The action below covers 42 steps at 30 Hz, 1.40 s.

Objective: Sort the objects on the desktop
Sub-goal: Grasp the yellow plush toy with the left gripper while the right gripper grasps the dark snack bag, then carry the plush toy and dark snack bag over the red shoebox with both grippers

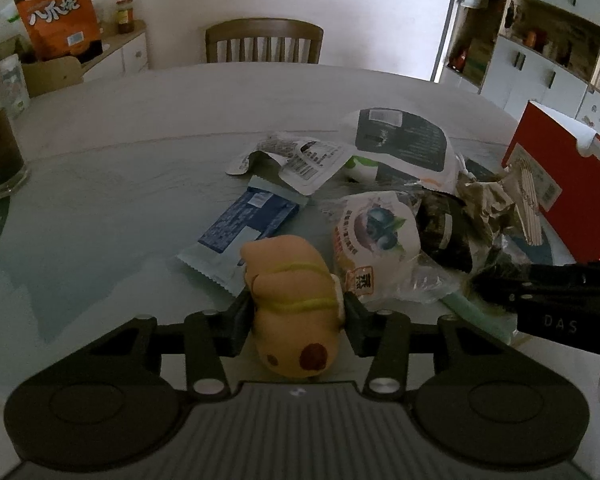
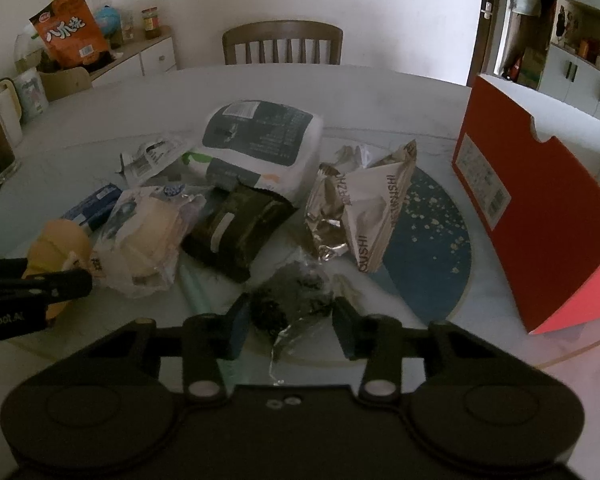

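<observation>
Sorting in progress: left tongs [image 1: 296,304] clamp the plush toy [image 1: 296,300] at lower centre, right tongs [image 2: 290,316] straddle a dark crinkled packet [image 2: 292,296], grip uncertain; next, probably the red box [image 2: 540,208] at right.

One soft toy [image 1: 296,300] squeezed between the left jaws. One dark crinkly packet [image 2: 294,300] between the right jaws. Ahead of the jaws: one blue wrapper [image 1: 244,224], one bun bag [image 1: 376,240], one big white pouch [image 2: 260,140], one red box [image 2: 540,216], one chair [image 1: 264,40].
</observation>
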Tool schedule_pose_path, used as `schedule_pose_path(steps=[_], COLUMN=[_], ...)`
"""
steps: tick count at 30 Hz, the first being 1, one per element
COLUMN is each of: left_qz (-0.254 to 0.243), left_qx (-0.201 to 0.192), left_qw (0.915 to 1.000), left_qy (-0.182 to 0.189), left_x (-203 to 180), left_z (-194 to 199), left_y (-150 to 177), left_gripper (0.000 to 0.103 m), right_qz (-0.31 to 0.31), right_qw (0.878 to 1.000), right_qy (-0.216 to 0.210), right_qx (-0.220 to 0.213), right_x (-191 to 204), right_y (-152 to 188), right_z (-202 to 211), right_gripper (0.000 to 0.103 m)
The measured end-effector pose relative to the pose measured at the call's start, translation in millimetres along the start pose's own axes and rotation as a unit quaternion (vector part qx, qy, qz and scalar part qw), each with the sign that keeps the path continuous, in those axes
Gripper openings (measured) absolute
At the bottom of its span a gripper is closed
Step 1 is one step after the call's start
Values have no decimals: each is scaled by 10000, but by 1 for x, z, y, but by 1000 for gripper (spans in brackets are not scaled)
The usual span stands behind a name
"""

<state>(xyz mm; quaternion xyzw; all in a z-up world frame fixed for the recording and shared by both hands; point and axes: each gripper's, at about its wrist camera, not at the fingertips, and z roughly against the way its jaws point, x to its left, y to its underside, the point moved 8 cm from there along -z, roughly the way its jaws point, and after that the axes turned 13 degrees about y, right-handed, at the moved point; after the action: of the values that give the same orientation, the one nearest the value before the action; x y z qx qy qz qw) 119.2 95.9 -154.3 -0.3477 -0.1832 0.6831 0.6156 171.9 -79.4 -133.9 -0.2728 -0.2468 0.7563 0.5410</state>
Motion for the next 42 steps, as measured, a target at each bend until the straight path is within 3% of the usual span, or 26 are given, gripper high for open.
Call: schedule_pose_path(steps=[12,23,32,42], left_qz=[-58,-243,-608,-1130], left_qx=[-79,-80,-79,-152], left_qw=[9999,9996,9969,9881], left_qy=[22,134,487,1030], left_x=[-1,-8,-32,-94], left_z=[10,29,39,37], left_y=[-3,-13,-34,-68], left_gripper=[43,43,43,43], right_qz=[-33,-186,-462,-765], right_qw=[9999,9996,9987,9960], right_qy=[-37,-109,6,224], right_qx=[-96,-158,-226,-400], right_x=[-2,-8,-25,-69], right_y=[-6,-17,-26,-42], right_z=[10,35,59,82], right_gripper=[33,33,33,33])
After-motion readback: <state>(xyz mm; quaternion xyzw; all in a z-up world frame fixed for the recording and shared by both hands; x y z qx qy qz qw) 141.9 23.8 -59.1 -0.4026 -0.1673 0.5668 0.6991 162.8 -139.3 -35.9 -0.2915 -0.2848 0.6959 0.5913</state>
